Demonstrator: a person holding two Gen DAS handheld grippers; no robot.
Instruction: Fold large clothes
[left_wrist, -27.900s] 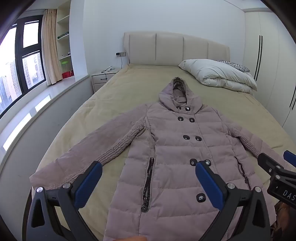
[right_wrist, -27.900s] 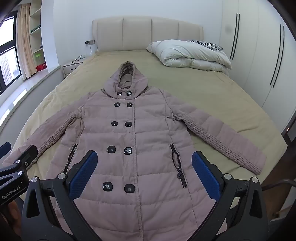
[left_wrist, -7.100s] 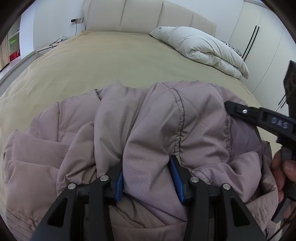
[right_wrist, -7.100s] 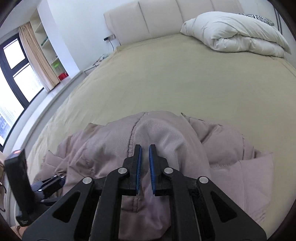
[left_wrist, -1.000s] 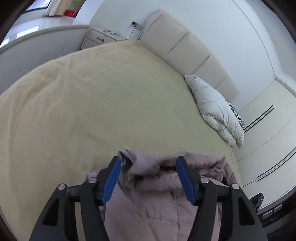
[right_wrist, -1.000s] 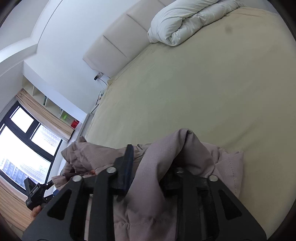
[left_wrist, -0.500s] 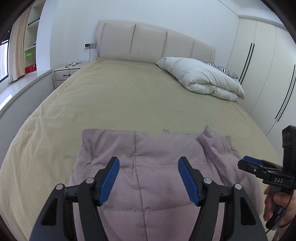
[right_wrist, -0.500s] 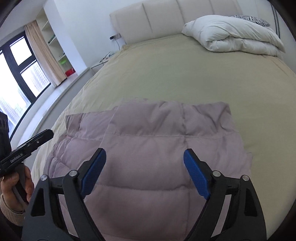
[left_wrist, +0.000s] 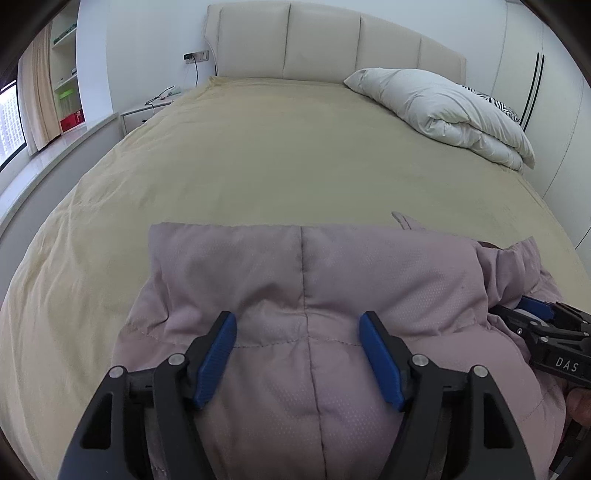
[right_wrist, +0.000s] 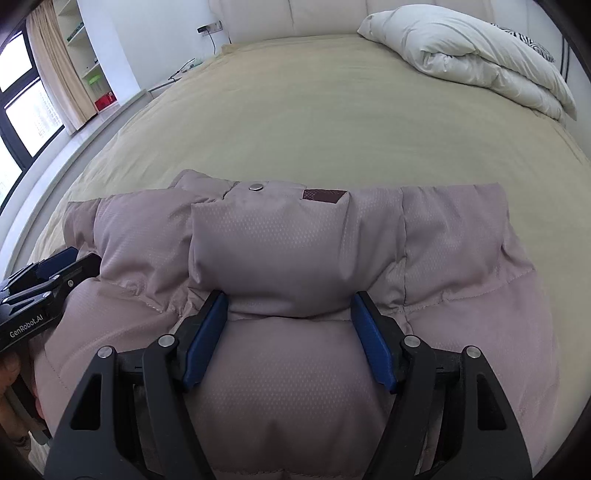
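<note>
The puffy mauve coat (left_wrist: 306, 280) lies folded into a thick bundle at the near edge of the bed (left_wrist: 295, 147), filling the 6 o'clock half of both wrist views. The left gripper (left_wrist: 298, 350) sits over the bundle with its jaws spread wide — blue pads (left_wrist: 216, 356) apart, quilted fabric bulging between them but not pinched. The right gripper (right_wrist: 289, 328) is likewise released, its pads (right_wrist: 373, 343) standing either side of a raised fold without clamping it. On that fold, toward 12 o'clock, sit a metal snap (right_wrist: 256, 187) and a dark red label (right_wrist: 324, 195). A white duvet (left_wrist: 439, 110) is bunched at 2 o'clock near the padded headboard (left_wrist: 325, 40).
</note>
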